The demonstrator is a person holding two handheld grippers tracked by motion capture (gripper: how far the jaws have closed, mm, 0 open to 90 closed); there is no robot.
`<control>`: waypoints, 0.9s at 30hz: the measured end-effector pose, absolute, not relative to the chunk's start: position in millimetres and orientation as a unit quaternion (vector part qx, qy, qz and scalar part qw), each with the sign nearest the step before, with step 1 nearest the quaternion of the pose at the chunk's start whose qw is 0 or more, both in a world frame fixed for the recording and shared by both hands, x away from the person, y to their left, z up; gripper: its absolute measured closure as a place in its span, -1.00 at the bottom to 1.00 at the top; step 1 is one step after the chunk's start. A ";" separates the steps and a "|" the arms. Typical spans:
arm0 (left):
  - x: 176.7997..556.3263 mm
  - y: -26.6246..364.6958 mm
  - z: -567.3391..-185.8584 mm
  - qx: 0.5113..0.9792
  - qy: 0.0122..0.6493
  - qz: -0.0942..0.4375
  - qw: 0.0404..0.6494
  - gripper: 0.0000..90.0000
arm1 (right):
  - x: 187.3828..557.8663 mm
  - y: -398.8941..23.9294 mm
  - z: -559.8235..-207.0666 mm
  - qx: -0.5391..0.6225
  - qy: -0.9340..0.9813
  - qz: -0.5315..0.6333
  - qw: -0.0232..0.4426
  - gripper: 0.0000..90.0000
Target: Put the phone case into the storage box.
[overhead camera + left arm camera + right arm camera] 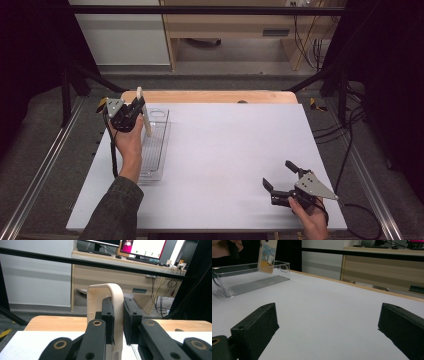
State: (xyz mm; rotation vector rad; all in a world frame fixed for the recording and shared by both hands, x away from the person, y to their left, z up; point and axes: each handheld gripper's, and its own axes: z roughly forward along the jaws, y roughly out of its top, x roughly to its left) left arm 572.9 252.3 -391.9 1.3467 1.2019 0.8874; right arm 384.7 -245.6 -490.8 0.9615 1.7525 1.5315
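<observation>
white sheet covers the table. clear plastic tray lies at the table's left edge. left gripper holds a cream phone case upright above the tray's far end, fingers clamped narrow on one side wall. right gripper rests right of the tray, well apart, fingers spread wide and empty. risk, as judged: the thin-wall grip may let the case pivot or slip, striking the tray rim.
</observation>
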 end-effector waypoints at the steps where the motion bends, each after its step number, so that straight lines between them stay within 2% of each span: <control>1: 573.3 252.3 -392.2 0.565 0.505 0.373 0.536 0.78 | 384.8 -245.7 -491.1 0.365 0.662 0.578 0.306 -0.94; 27: 580.7 254.6 -399.7 0.560 0.514 0.379 0.528 0.78 | 386.0 -245.5 -493.7 0.366 0.666 0.575 0.303 -0.94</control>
